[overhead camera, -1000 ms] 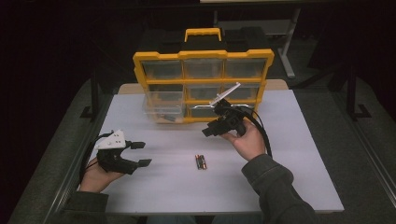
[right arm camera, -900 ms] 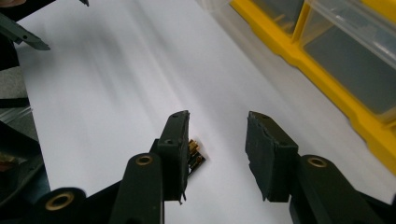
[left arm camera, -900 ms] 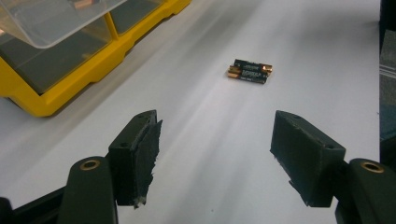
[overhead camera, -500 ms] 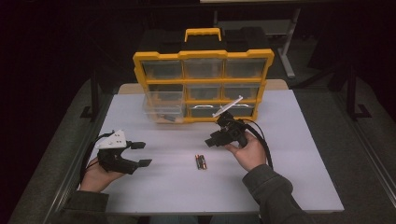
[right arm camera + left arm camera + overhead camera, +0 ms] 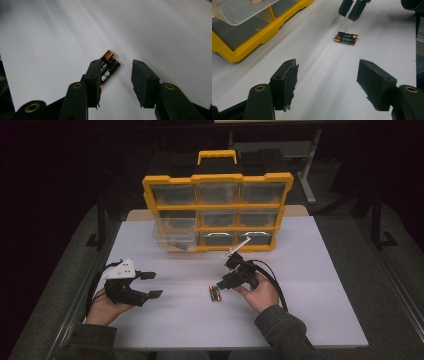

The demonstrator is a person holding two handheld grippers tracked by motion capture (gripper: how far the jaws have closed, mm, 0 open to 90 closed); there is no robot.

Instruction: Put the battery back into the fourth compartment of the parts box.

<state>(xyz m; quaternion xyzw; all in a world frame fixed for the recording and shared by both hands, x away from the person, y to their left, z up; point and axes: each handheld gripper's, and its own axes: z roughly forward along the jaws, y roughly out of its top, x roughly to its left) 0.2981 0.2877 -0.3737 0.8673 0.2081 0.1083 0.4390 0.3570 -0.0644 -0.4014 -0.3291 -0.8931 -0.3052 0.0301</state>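
Batteries [image 5: 215,293]: 2, side by side

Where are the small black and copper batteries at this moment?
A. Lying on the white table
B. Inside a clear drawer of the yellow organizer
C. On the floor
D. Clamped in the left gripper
A: the small black and copper batteries lie on the white table, under the open right gripper, not yet gripped.
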